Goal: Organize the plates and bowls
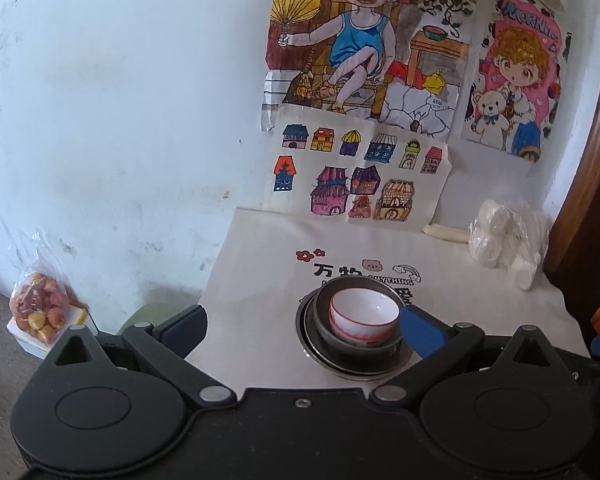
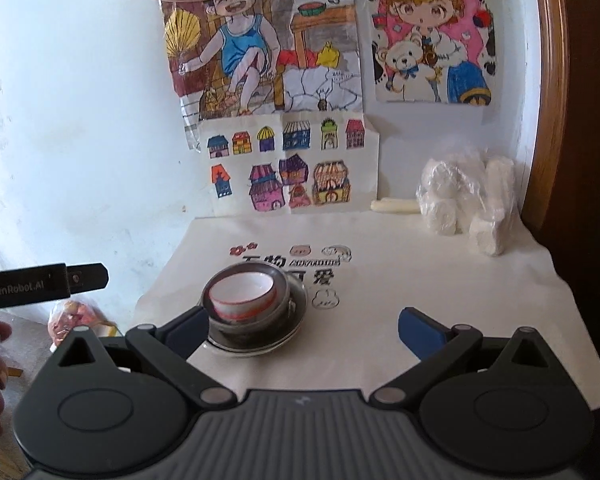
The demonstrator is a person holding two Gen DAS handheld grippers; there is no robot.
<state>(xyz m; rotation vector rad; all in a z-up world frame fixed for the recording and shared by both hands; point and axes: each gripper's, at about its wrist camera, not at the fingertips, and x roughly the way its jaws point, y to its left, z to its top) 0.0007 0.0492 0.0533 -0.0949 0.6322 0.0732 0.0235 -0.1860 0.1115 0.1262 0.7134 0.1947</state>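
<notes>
A white bowl with a red rim [image 1: 362,314] sits inside a metal bowl [image 1: 328,328], which stands on a metal plate [image 1: 352,372] on the white cloth. The same stack shows in the right wrist view: white bowl [image 2: 242,294], metal bowl [image 2: 284,292], plate [image 2: 260,346]. My left gripper [image 1: 302,326] is open and empty, its right finger pad [image 1: 420,330] close to the stack's right side. My right gripper [image 2: 302,326] is open and empty, its left finger pad [image 2: 184,332] just left of the stack. The left gripper's body [image 2: 40,284] shows at the left edge.
The white cloth [image 2: 420,280] with printed characters covers the table. A plastic bag of white rolls [image 2: 466,204] stands at the back right by a wooden frame [image 2: 552,120]. Drawings [image 2: 292,160] hang on the wall. A bag of fruit [image 1: 38,308] lies on the floor at left.
</notes>
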